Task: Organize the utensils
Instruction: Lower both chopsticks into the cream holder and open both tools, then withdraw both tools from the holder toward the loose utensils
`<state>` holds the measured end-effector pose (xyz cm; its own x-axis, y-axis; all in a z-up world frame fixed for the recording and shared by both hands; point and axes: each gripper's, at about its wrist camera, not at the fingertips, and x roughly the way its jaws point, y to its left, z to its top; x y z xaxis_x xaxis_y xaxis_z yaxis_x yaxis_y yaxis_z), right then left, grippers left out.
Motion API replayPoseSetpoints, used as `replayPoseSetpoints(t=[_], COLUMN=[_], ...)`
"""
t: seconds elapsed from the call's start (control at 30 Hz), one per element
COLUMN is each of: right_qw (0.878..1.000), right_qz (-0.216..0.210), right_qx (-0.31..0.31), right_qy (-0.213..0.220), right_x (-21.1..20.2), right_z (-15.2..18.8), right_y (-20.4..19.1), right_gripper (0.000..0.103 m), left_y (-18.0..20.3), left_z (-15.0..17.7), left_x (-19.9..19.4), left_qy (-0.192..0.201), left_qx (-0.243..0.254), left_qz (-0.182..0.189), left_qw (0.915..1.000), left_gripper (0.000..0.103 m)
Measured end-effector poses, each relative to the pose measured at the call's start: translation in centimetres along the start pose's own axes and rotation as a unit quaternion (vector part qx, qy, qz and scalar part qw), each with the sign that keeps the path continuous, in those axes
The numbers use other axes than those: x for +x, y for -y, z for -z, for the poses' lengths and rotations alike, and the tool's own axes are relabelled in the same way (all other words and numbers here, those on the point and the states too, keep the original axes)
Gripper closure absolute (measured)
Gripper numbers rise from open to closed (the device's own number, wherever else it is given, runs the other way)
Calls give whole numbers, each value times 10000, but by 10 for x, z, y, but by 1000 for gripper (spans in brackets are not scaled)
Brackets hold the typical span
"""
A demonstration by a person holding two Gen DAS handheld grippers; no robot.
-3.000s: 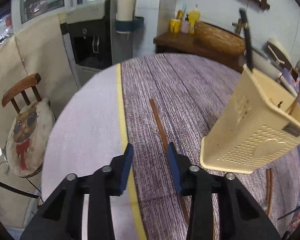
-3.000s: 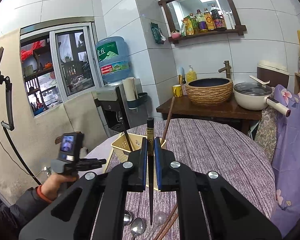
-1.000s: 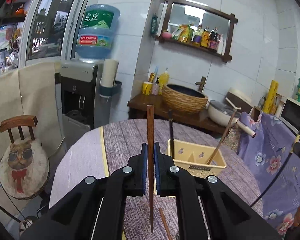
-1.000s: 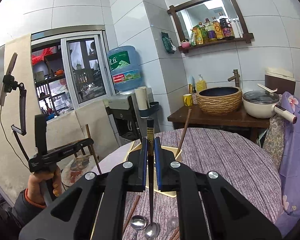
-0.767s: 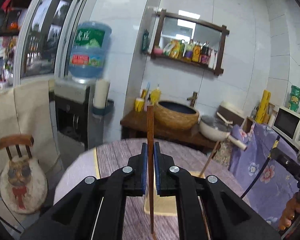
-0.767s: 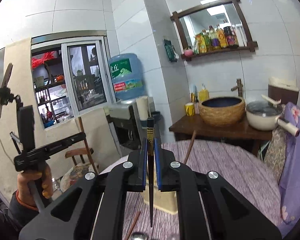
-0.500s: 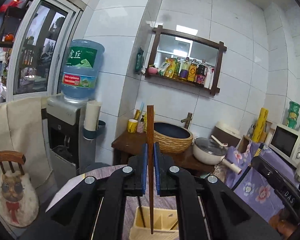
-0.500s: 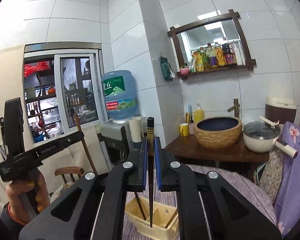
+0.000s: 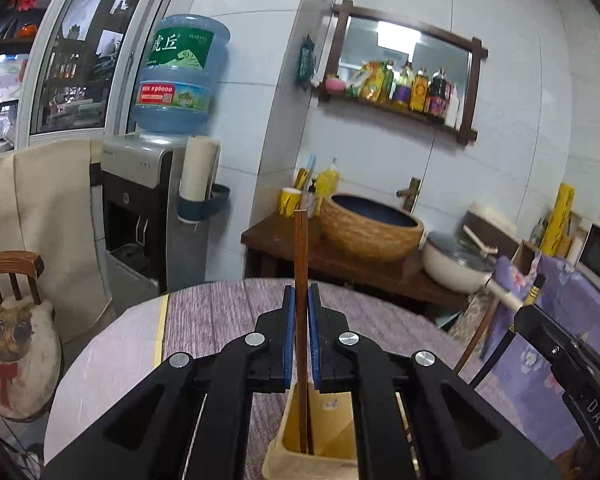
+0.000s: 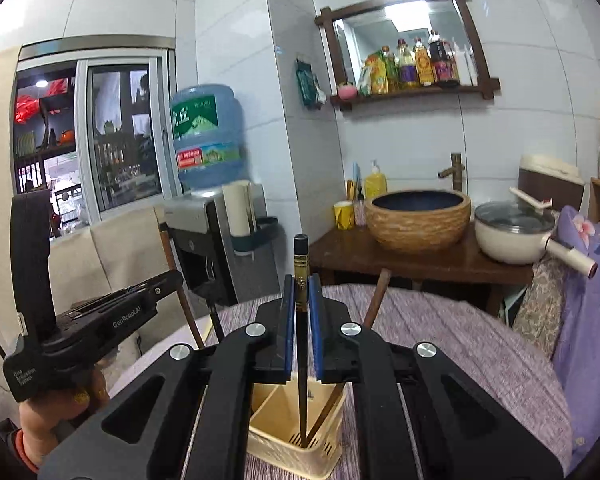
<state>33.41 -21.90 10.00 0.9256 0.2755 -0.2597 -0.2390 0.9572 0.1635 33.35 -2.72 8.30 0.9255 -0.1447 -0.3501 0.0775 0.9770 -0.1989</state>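
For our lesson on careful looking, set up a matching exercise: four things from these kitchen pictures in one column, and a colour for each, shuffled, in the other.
Things:
1. chopstick in the left gripper
2. chopstick in the right gripper
3. utensil basket
4. water bottle

Colours:
A. blue
B. black with a gold band
C. cream yellow
D. reddish brown

Pairs: 1-D, 2-B, 3-C, 4-A

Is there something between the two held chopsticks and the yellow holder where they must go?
Nothing visible blocks them. The brown chopstick in the left gripper and the black chopstick in the right gripper both already dip their lower ends into the yellow holder. Another brown chopstick leans inside, off to the side.
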Motion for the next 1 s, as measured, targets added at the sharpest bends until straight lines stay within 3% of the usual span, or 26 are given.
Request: replayPoseSetpoints(t=[0.27,0.43,0.5,0.6,0.73,0.77,0.83,1.0], right_qw=[9998,9996,9997,9999,9999,10000,10000,9993], right_qz=[33,-71,-63,-5,31,13,5,156], right_qx=[57,203,207,171,31,22,-14,-201], right_qy=[-170,-198,-149,25,104,71,-12,-273], right_x=[8,9,6,-6,-28,-36,-47,-69], right_z=[23,23,22,23,26,29,36,60], right_y=[2,5,5,4,1,0,-1,-1], right_gripper=[95,94,88,58,57,55,44,43], left_y=[-5,-4,-3,-3,-7,-9,-13,-21], left_z=[24,25,24,23,27,30,37,63], left_x=[12,13,9,-5,-30,-38,-47,-59], left_qy=[-397,-434,-412,-265,-205,-235,-362,-948], left_qx=[17,9,-2,43,-9,-70,-138,-97], left_qz=[45,69,149,154,142,179,246,296], left_qw=[9992,9990,9990,9995,9997,9995,9989,9950], left_gripper=[96,96,94,74,51,41,26,16])
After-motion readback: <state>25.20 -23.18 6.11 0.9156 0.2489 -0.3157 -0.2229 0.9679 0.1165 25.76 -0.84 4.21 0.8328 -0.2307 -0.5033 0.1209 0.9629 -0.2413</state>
